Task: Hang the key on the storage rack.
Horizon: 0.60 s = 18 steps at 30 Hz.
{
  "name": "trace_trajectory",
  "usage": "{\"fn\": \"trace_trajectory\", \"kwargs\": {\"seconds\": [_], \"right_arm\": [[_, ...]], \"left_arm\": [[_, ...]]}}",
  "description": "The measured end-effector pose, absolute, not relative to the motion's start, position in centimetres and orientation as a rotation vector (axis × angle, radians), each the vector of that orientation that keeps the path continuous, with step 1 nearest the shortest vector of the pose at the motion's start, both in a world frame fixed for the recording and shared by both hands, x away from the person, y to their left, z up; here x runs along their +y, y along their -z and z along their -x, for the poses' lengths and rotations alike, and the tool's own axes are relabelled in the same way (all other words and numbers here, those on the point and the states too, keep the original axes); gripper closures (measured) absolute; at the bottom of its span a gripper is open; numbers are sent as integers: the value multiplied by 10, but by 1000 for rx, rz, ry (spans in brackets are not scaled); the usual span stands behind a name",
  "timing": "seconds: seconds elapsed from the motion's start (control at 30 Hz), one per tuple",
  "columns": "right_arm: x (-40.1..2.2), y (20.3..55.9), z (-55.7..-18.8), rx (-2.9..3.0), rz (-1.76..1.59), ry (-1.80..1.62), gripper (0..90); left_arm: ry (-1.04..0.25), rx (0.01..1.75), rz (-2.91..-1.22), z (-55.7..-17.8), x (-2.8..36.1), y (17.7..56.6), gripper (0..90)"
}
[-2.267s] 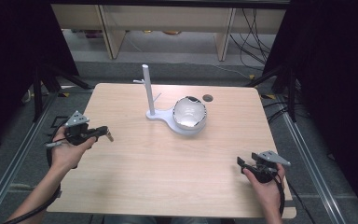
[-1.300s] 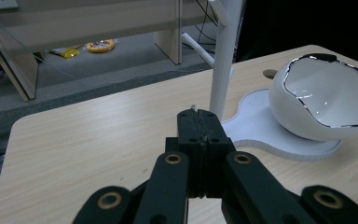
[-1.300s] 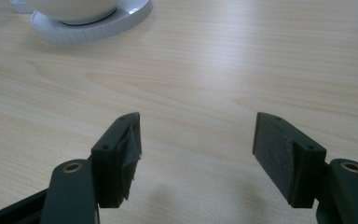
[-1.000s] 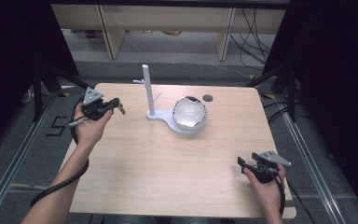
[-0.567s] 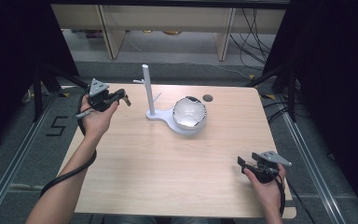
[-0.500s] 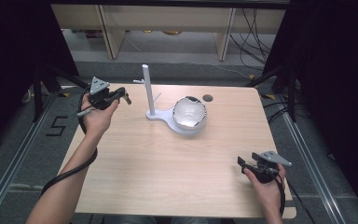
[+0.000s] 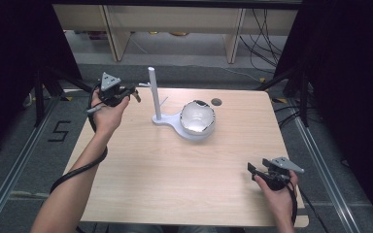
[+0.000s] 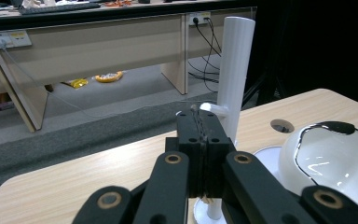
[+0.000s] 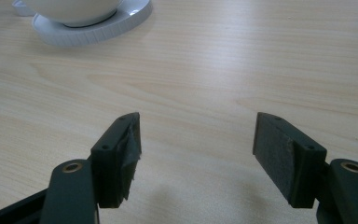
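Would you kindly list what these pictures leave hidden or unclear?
- Left hand-held gripper view: the shut jaws hide the lower post and part of the stand's base.
- Right hand-held gripper view: the top edge cuts off the bowl.
- High view: the dark patch on the bowl's rim is too small to identify.

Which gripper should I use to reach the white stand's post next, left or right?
Left. The left gripper is raised beside the white stand, jaws shut, at its side peg. The right gripper sits open at the table's near right corner, away from it.
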State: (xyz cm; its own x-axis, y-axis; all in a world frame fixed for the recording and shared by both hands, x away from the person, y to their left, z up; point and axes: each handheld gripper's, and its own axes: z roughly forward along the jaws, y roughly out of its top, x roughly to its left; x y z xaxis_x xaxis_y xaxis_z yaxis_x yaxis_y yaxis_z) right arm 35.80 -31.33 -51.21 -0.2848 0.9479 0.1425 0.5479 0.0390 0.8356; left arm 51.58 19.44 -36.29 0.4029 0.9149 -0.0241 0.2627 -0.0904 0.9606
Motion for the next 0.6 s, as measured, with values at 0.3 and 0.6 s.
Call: {"fn": "trace_trajectory", "kwargs": {"seconds": [0.3, 0.6], "right_arm": [[-316, 513, -361, 1884, -1454, -1132, 332], [-317, 514, -361, 1890, -1458, -1153, 332]], "left_arm": [[-778, 1059, -1610, -523, 189, 358, 887], [-791, 1049, -1628, -527, 183, 355, 887]]}}
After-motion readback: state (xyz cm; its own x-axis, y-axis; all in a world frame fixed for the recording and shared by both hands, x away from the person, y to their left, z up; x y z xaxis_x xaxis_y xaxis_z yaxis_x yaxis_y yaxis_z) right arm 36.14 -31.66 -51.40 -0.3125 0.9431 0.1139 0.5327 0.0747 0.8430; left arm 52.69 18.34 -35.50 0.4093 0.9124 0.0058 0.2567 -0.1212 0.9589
